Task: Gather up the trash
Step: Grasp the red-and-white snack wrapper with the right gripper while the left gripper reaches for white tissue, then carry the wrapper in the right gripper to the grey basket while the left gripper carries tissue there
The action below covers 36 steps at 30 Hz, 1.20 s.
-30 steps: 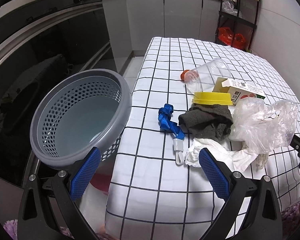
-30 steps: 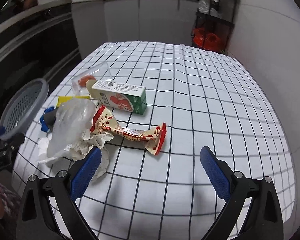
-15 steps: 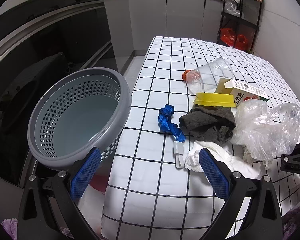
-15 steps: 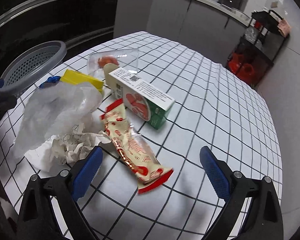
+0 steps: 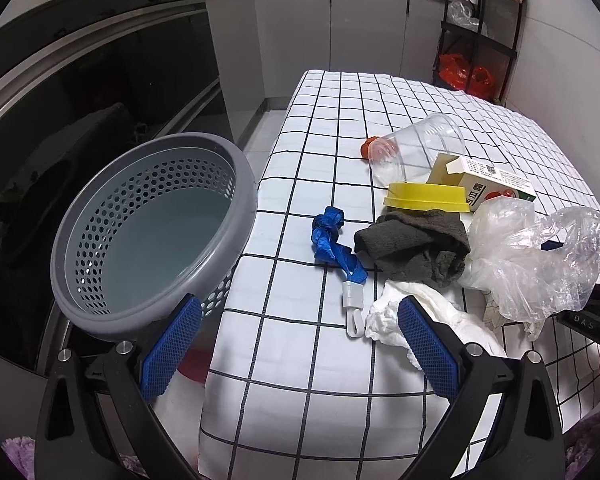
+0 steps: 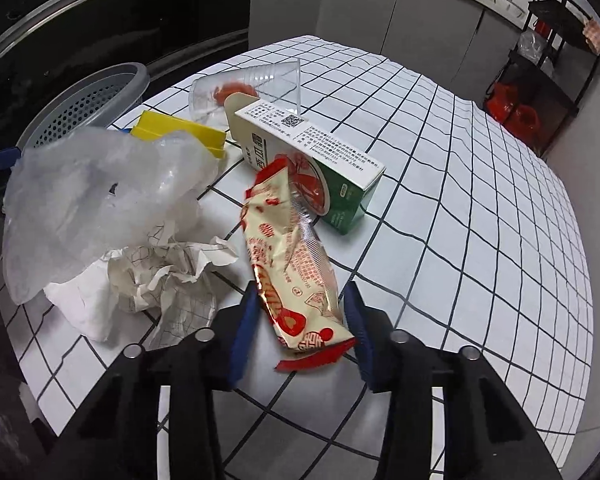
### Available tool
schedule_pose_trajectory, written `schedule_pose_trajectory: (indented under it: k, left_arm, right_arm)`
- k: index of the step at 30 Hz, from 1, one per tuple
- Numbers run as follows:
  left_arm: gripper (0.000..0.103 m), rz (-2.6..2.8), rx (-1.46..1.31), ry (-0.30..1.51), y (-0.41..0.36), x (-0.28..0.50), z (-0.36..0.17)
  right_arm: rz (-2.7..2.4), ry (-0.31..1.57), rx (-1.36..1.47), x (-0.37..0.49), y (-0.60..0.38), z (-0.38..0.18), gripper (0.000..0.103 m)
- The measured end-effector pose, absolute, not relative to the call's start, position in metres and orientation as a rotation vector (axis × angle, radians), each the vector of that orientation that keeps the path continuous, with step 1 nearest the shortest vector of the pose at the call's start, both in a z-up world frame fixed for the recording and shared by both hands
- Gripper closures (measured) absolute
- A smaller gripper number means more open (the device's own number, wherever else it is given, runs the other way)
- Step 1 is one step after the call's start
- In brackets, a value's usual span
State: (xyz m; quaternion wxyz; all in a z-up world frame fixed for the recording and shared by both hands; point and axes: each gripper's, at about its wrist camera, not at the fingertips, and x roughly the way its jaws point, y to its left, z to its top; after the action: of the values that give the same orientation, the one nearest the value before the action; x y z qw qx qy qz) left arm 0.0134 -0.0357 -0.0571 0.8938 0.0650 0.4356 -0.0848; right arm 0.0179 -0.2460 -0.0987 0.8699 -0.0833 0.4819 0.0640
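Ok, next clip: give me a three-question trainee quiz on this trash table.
1. True or false: the grey basket already holds trash.
2. What lies between the closing jaws of the right hand-held gripper: A) clear cup, B) snack wrapper, C) dark cloth?
3. Fill in: the clear cup lies on its ____.

Key: 1 false, it looks empty. 2 B. 3 side.
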Motion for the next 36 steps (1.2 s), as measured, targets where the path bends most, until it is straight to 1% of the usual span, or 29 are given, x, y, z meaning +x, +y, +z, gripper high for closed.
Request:
schedule_pose_trajectory:
  k: [5, 8, 18, 26, 31, 34, 36]
  left_arm:
    - [0.007, -0.197, 0.128, 0.908, -0.035, 0.012, -0.058]
    - [0.007, -0.215, 0.118, 0.912, -0.036, 0.01, -0.058]
    - [0.007, -0.284, 0.123, 0.912, -0.05, 0.001, -0.063]
    - [0.007, -0.315, 0.143, 0.934, -0.072, 0.005, -0.077]
    - [0.007, -0.334, 0.162, 0.955, -0.084, 0.005, -0.088]
    - [0.01, -0.359, 0.167, 0.956, -0.091, 0.002, -0.089]
    - [0.03, -0.38, 0.177, 0.963, -0.096, -0.001, -0.089]
  right_arm:
    - [0.168, 1.006, -0.103, 0.013, -0.245, -0.093, 0.077]
    - [0.163, 1.018, -0.042, 0.008, -0.247, -0.092, 0.079]
    - [0.048, 0.953, 0.114, -0.025, -0.258, -0.073, 0.081]
    - [-0.012, 0.882, 0.273, -0.051, -0.276, -0.056, 0.081]
    - [-0.037, 0.86, 0.341, -0.06, -0.28, -0.055, 0.081]
    - [-0.054, 0.849, 0.386, -0.067, -0.284, -0.056, 0.081]
    - [-0.052, 0.853, 0.396, -0.067, -0.283, -0.057, 0.081]
